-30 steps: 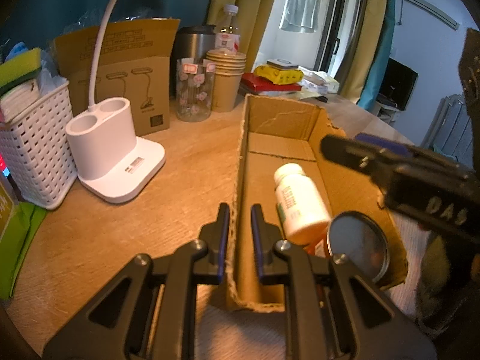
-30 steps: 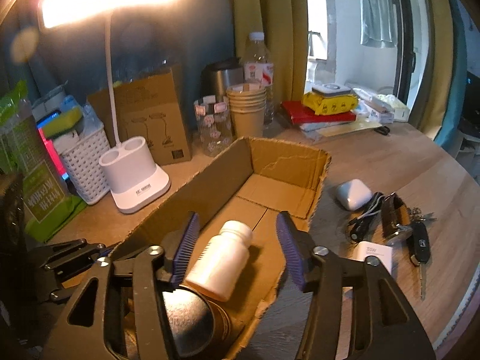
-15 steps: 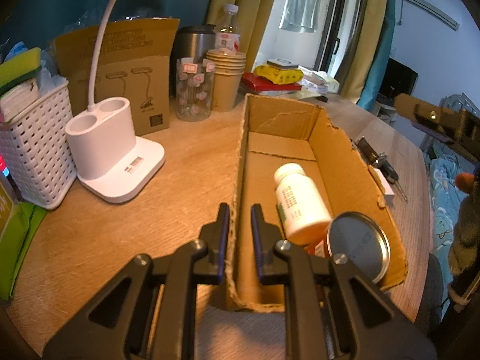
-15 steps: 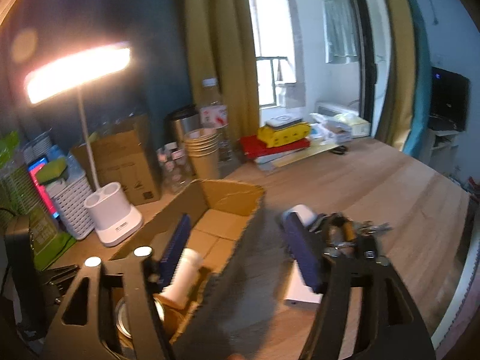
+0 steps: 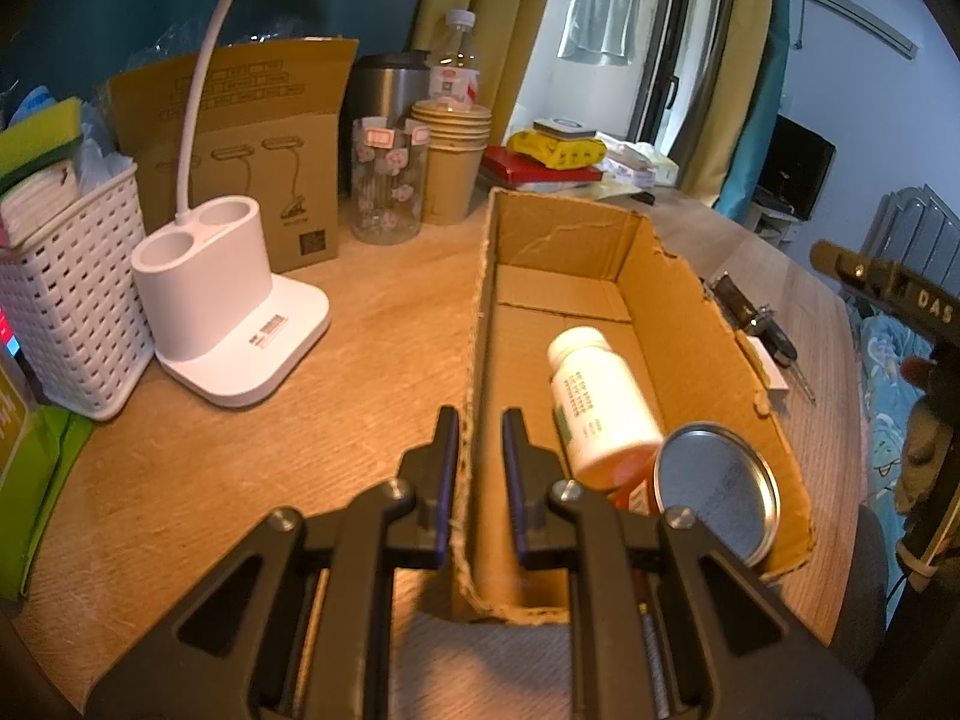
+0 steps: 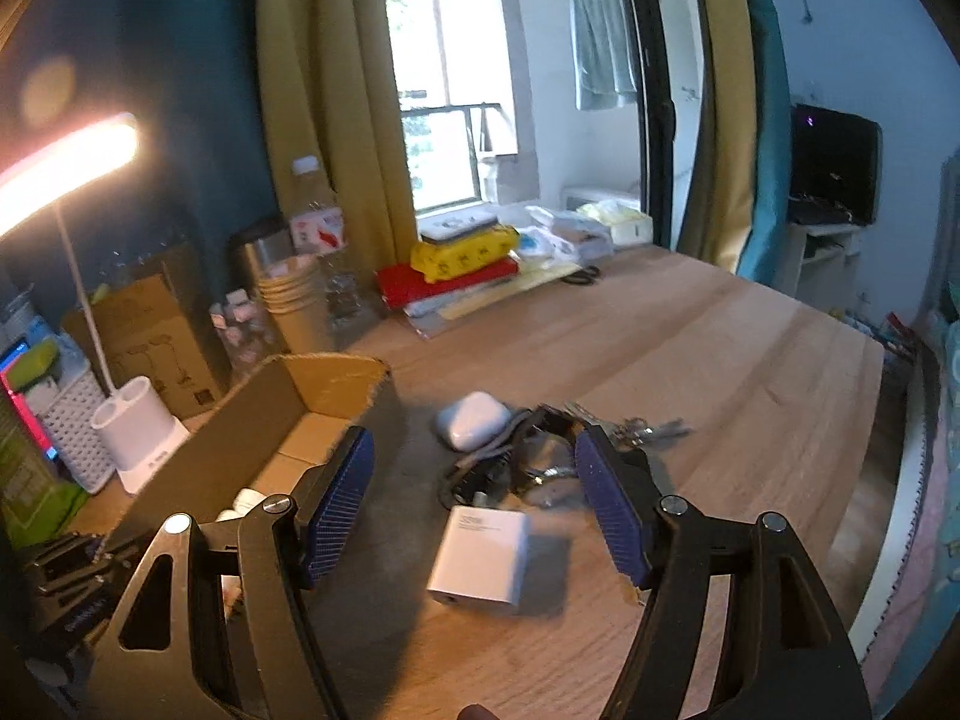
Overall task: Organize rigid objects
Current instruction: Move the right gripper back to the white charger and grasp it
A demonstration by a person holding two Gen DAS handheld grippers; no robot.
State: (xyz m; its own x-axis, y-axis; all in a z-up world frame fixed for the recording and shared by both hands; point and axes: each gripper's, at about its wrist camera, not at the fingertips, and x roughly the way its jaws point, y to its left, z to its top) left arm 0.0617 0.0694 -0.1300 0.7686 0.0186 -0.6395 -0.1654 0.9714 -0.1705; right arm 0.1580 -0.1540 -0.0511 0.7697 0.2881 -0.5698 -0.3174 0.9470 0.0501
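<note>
An open cardboard box [image 5: 708,324] lies on the wooden table and also shows in the right wrist view [image 6: 252,438]. Inside it lie a white pill bottle [image 5: 600,402] and a metal-lidded can [image 5: 717,489]. My left gripper [image 5: 480,438] is shut on the box's left wall near its front corner. My right gripper [image 6: 474,480] is open and empty, raised above loose items right of the box: a white charger block [image 6: 480,558], a white earbud case [image 6: 471,427], a cable [image 6: 480,474] and keys [image 6: 630,429].
A white lamp base [image 5: 222,300], a white basket [image 5: 66,294], a brown carton [image 5: 240,138], a glass jar [image 5: 389,180], stacked paper cups [image 5: 450,162] and books [image 5: 540,159] line the table's back. The right half of the table [image 6: 720,360] is bare wood.
My right gripper has lifted out of the box and swung right over the charger and keys. My left gripper has kept its hold on the box wall.
</note>
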